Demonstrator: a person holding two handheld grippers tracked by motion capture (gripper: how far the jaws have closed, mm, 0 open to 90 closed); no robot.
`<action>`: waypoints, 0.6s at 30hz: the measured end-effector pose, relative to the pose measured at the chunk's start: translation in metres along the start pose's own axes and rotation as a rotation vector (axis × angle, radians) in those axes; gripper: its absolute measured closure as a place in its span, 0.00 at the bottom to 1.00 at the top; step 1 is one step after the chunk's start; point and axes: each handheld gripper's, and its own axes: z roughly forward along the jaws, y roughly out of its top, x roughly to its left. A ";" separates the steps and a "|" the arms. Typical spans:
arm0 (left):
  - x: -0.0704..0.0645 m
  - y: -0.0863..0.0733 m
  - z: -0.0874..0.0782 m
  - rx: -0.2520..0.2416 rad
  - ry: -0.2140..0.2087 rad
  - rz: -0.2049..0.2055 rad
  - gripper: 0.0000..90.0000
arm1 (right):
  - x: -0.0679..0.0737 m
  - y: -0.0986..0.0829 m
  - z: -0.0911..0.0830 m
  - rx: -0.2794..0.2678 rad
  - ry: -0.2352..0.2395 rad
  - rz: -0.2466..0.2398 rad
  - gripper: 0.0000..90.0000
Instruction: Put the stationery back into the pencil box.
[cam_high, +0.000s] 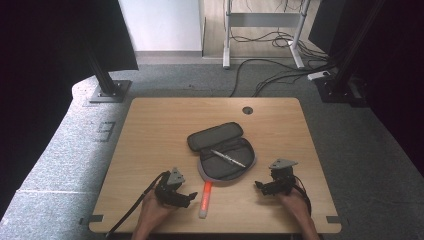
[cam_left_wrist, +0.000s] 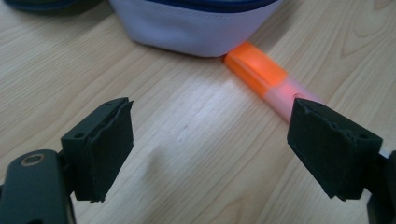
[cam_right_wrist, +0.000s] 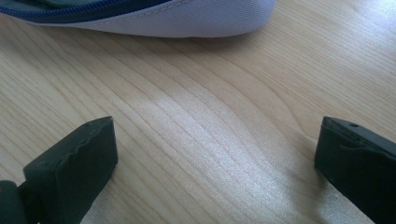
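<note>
Table (cam_high: 150, 135); highlighter (cam_high: 205, 199) beside left claw (cam_high: 188, 200)

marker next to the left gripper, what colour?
The highlighter marker has an orange cap end and a pale pink translucent body; clearest in the left gripper view.

high view overhead; both tongs views low, seemingly sharing the pouch (cam_left_wrist: 196, 28) edge.
</note>
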 end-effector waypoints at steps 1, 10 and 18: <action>-0.002 0.001 0.001 0.001 -0.004 0.005 0.16 | 0.000 0.000 0.000 0.000 0.000 0.000 0.00; -0.017 0.011 0.013 0.009 -0.045 0.036 0.17 | 0.000 0.000 0.000 0.000 0.000 0.000 0.00; -0.026 0.013 0.025 0.005 -0.058 0.027 0.20 | 0.000 0.000 0.000 0.000 0.000 0.001 0.00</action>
